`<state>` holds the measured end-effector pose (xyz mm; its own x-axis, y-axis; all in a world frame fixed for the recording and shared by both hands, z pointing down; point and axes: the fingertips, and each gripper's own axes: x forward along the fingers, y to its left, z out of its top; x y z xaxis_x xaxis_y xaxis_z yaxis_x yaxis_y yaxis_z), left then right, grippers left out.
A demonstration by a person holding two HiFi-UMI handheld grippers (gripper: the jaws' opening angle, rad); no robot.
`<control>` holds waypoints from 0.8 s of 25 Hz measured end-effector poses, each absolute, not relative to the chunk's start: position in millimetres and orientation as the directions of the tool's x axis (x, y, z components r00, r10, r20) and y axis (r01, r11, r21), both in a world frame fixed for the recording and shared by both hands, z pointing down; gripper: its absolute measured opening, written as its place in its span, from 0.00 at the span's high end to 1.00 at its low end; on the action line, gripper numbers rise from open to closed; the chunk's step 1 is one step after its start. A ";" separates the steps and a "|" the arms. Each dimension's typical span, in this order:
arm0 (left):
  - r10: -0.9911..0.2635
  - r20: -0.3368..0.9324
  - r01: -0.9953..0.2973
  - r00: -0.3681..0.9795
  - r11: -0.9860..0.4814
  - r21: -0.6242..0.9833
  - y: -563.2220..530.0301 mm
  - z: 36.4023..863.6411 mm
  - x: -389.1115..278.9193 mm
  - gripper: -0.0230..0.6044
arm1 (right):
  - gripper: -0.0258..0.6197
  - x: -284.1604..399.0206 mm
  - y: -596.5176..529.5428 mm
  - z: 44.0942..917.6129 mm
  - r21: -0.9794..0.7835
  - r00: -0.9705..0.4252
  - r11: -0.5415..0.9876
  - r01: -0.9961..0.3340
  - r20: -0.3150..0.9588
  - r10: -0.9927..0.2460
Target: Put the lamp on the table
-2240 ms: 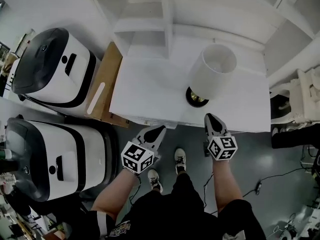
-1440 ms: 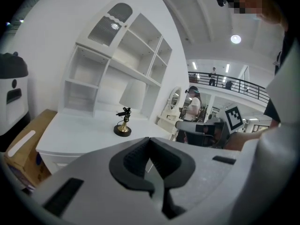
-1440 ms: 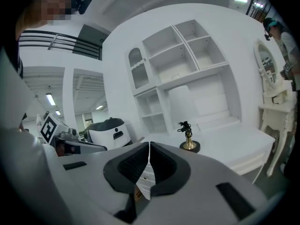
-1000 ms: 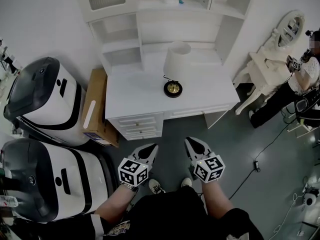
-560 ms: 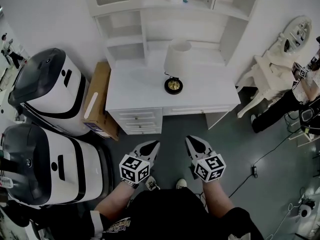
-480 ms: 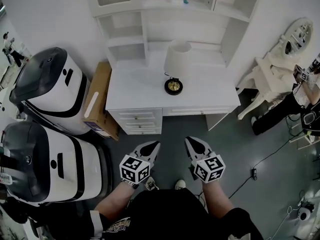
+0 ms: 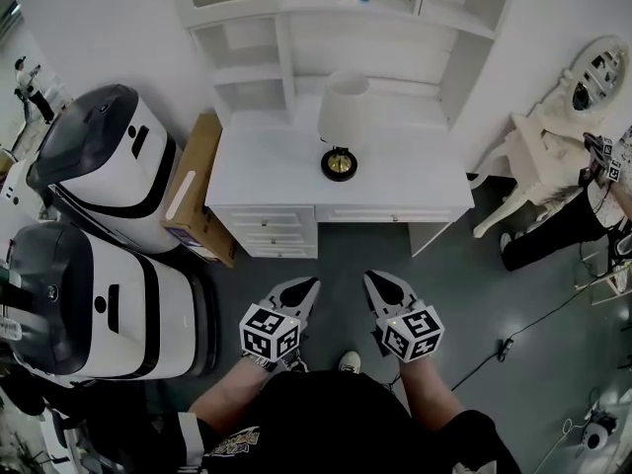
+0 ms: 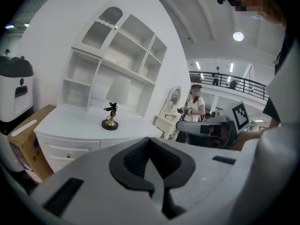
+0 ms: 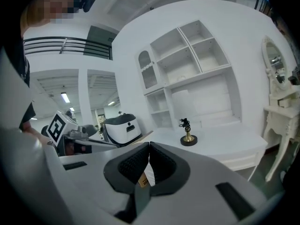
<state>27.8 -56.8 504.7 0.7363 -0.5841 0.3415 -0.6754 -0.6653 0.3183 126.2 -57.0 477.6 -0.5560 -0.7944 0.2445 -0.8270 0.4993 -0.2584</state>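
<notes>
Lamp (image 7: pixel 341 117) is on the white table (image 7: pixel 267 171), upright, toward the back middle. It has a white shade and a dark round base with a brass centre. Nothing touches it.

Left tool (image 7: pixel 304 287): clenched, tips together, nothing in it. The left gripper view shows the pads (image 8: pixel 136 156) meeting at the tip, with the lamp (image 8: pixel 112 110) far ahead on the table.

Right tool (image 7: pixel 379 284): also clenched and not holding anything. A small tan patch shows in the slit behind its tips in the right gripper view; can't tell what it is, possibly background.

Both tools are side by side over the dark floor (image 7: pixel 474 294), aimed at the table and well apart from it.

A white shelf unit (image 7: pixel 247 67) rises behind the table. A cardboard box (image 7: pixel 197 191) leans against the table's left side. Two white-and-black machines (image 7: pixel 109 156) stand left of that.
</notes>
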 end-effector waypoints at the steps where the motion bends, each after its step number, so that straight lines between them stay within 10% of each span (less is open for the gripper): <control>1: -0.585 0.344 -0.677 0.735 -0.664 0.319 -54.4 506.0 30.5 0.95 | 0.92 128.6 -55.3 478.7 -0.262 -0.558 0.500 -0.826 0.244 -0.793; 20: -0.577 0.345 -0.669 0.740 -0.682 0.296 -39.3 502.8 45.1 0.95 | 0.92 130.0 -37.0 483.5 -0.269 -0.577 0.517 -0.813 0.245 -0.779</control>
